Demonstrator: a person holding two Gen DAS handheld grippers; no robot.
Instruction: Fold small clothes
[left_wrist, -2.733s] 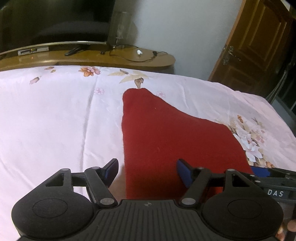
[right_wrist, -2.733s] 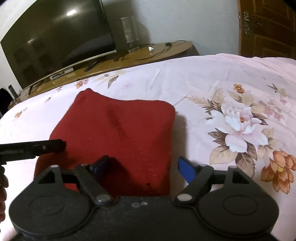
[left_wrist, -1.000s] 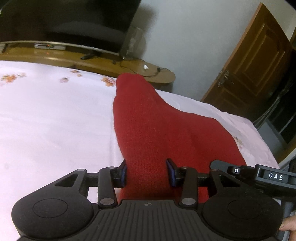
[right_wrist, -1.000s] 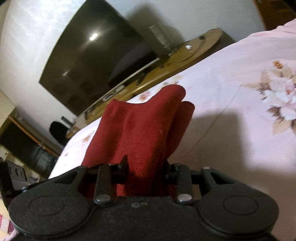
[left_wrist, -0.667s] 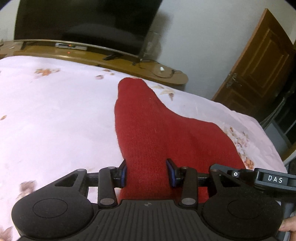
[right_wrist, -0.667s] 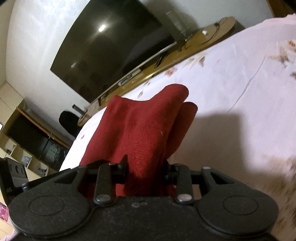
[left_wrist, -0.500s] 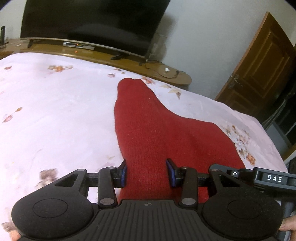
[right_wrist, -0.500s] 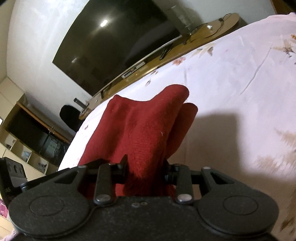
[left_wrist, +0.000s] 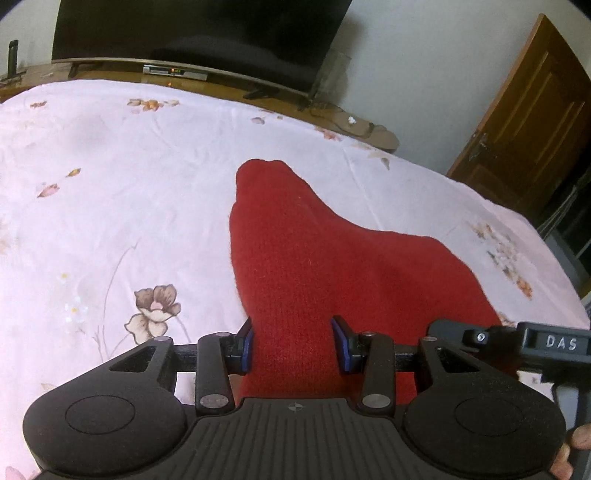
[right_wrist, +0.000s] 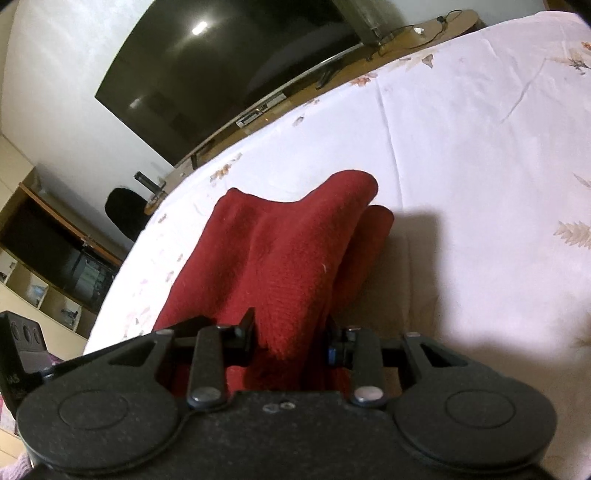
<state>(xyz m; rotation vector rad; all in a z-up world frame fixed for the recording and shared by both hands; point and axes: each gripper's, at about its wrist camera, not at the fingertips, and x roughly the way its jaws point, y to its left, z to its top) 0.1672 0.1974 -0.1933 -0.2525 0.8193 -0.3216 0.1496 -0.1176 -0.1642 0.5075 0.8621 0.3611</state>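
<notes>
A folded red knitted garment (left_wrist: 314, 258) hangs between both grippers above a pink floral bedsheet (left_wrist: 129, 184). My left gripper (left_wrist: 293, 345) is shut on the garment's near left edge. My right gripper (right_wrist: 291, 339) is shut on the garment (right_wrist: 280, 258) at its near right edge; the cloth sags forward in a thick fold and its far end droops toward the sheet (right_wrist: 461, 166). The right gripper's body (left_wrist: 535, 343) shows at the right of the left wrist view.
A large dark TV (left_wrist: 199, 33) stands on a low wooden console (left_wrist: 351, 125) beyond the bed's far edge. A brown wooden door (left_wrist: 524, 122) is at the right. Shelving (right_wrist: 44, 273) and a dark chair (right_wrist: 123, 214) stand beyond the bed's left side.
Both grippers closed on the garment's near edge and lifted it off the sheet. Since then they carried it leftward across the bed; the grip has not changed.
</notes>
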